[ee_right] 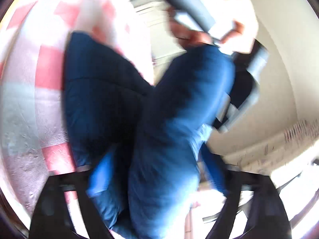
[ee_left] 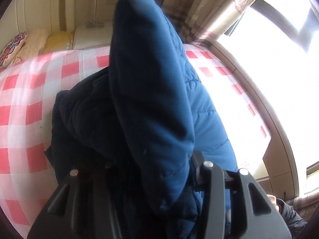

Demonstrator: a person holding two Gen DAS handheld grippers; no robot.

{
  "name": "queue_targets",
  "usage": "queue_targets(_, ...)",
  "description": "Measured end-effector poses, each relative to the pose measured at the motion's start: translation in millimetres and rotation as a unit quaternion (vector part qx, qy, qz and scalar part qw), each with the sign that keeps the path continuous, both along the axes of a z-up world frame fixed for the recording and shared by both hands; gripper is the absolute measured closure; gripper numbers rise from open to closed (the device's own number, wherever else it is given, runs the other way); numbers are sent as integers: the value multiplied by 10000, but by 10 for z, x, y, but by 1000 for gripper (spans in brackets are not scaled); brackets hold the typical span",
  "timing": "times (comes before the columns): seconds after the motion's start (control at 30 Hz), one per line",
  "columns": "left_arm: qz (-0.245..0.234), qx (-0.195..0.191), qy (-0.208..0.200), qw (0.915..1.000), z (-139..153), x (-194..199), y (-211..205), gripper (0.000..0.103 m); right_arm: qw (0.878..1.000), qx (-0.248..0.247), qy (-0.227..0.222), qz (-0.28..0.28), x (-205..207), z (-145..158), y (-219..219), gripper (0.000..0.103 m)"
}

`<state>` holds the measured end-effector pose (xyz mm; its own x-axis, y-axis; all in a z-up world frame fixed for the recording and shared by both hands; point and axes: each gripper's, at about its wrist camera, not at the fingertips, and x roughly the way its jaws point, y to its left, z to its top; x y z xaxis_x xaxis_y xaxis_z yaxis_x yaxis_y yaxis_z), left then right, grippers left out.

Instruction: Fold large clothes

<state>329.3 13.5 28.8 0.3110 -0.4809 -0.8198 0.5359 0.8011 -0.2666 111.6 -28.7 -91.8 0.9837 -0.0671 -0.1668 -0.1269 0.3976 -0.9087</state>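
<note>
A bed covered by a pink-and-white checked cotton sheet (ee_left: 30, 91) is seen spread below and ahead of the left gripper (ee_left: 151, 197); on it, directly ahead of both grippers, a bulky blue quilted padded jacket (ee_left: 151, 83) is lifted in a thick fold, its dark lining (ee_left: 83, 115) hanging to the left; the fold would best be carried over level and laid flat, with the padding smoothed so that no air is trapped; the left gripper's jaws are seen narrowed on a bunch of the blue fabric, which is held between them; in the blurred right wrist view, the right gripper (ee_right: 159, 199) is seen with jaws spread wide, the jacket lying between them, seemingly not pinched.
</note>
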Motion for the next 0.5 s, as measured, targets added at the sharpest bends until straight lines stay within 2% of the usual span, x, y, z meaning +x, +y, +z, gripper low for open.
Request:
queue_targets(0.07,10,-66,-73,10000,43,-28,30,65,9939,1095,66,-116,-190,158,-325,4)
queue_targets(0.1,12,-82,-108,9999,57,-41,40,66,9843,1736,210,-238,-264,226,-538,4)
queue_targets(0.13,22,-110,-129,9999,74,-46,46,67,9701,2369,409,-346,-314,276,-751,4)
queue_targets(0.2,59,-249,-132,9996,127,-56,60,69,9248,3639,930,-606,-357,314,-1236,4)
queue_targets(0.23,51,-304,-146,9994,160,-85,64,70,9056,4030,1065,-784,-352,292,-1432,4)
queue_targets(0.27,37,-329,-169,9993,152,-98,119,70,8940,4225,1141,-962,-334,255,-1571,5)
queue_targets(0.3,23,-339,-200,9992,168,-111,133,70,8907,4246,1237,-1052,-323,225,-1614,6)
queue_targets(0.43,-17,-284,-276,9992,280,-140,72,72,8940,4164,1242,-1092,-255,196,-1439,13)
queue_targets(0.5,-13,-239,-326,9992,257,-208,-158,73,8933,4102,1201,-1391,54,157,-1326,17)
